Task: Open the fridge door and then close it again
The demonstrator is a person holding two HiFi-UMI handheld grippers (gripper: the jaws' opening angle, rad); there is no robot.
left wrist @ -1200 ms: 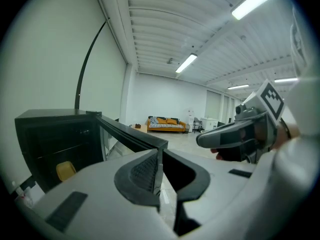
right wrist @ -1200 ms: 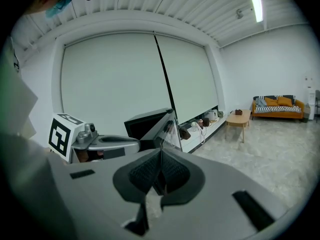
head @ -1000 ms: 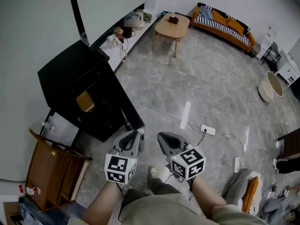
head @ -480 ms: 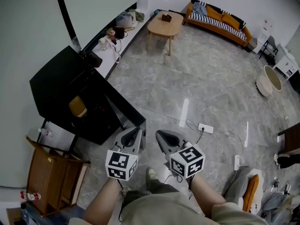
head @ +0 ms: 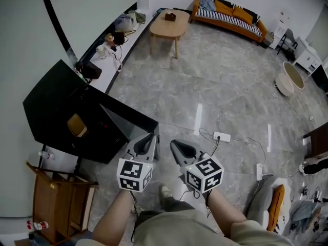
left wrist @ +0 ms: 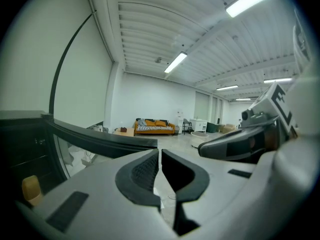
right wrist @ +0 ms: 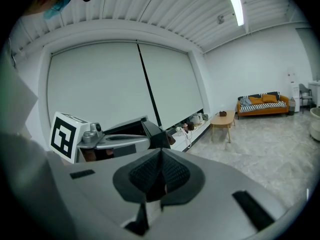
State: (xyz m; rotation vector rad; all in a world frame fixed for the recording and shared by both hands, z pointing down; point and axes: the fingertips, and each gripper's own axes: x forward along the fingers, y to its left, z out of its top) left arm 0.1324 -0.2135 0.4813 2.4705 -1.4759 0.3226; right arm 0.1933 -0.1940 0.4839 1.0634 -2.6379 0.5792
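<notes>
Black fridge (head: 54,109) sits front-left with its door (head: 128,121) hanging open, and the door's corner is just ahead of the left gripper (head: 148,138). Left gripper and right gripper (head: 177,146) both have their jaws together, nothing in them.

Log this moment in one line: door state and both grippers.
fridge door: swung open | left gripper: shut, empty, by the door's free edge, contact unclear | right gripper: shut, empty, apart from the door
</notes>
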